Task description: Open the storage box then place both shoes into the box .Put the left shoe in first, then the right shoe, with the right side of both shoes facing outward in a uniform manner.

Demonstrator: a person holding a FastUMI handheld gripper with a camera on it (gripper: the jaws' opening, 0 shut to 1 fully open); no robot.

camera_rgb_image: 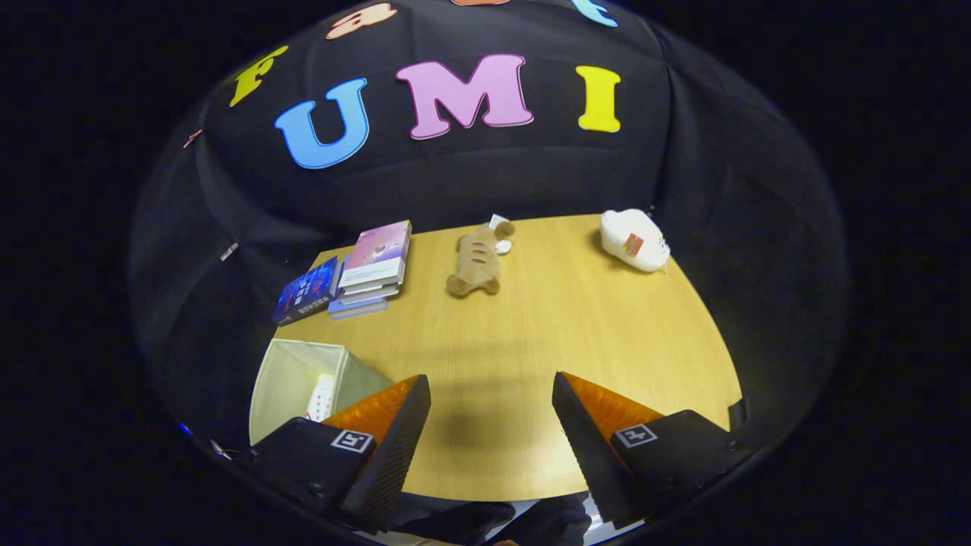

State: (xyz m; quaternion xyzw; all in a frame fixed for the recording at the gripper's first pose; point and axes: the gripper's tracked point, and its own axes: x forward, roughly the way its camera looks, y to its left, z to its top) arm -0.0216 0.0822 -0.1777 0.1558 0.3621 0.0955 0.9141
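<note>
Stacked books (pixel 369 269), plush toy (pixel 478 259), tabletop (pixel 576 334)

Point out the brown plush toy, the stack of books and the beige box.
Brown plush toy (pixel 476 262): gripper view, its body's middle.
Stack of books (pixel 377 256): gripper view, the top book's cover.
Beige box (pixel 282 377): gripper view, its inner wall, beside the open jaws.

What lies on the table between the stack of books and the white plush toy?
In the gripper view, a brown plush toy lies between the stack of books and the white plush toy. The open gripper holds nothing.
</note>
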